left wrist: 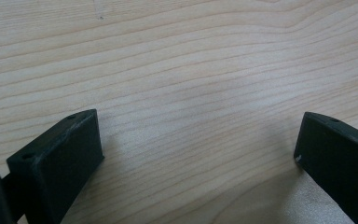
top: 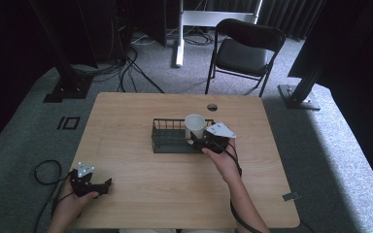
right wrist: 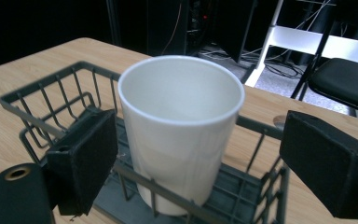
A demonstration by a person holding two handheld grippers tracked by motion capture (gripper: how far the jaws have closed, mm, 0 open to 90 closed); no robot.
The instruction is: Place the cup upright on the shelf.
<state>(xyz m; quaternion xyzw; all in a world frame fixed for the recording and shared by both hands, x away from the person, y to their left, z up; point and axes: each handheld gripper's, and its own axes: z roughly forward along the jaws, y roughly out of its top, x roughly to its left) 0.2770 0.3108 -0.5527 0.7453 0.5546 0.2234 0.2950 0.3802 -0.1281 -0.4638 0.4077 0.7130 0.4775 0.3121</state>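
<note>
A white cup (top: pixel 194 125) stands upright in the right end of a dark wire basket (top: pixel 167 137) at the middle of the wooden table (top: pixel 141 179). My right gripper (top: pixel 200 140) is open just in front of the cup. In the right gripper view the cup (right wrist: pixel 182 126) sits between the two black jaws with gaps on both sides, inside the basket (right wrist: pixel 51 109). My left gripper (top: pixel 102 187) rests near the table's front left corner, open over bare wood. In the left gripper view its pads (left wrist: pixel 67 154) stand wide apart with nothing between them.
A black folding chair (top: pixel 243 51) stands behind the table. A round cable hole (top: pixel 212 107) is near the table's far edge. Black stand legs (top: pixel 68 85) and cables lie on the grey carpet at the left and right back.
</note>
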